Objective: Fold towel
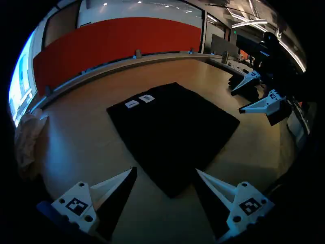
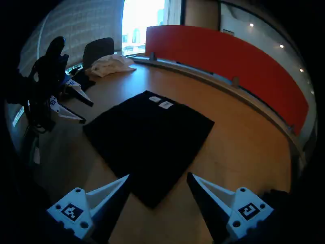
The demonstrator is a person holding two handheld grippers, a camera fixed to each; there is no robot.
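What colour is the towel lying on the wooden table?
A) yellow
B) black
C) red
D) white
B: the towel spread flat on the table is black, with two small white tags near one edge.

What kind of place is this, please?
Probably an office or meeting room: a long curved wooden table, a red partition along its far edge, and an office chair by the window.
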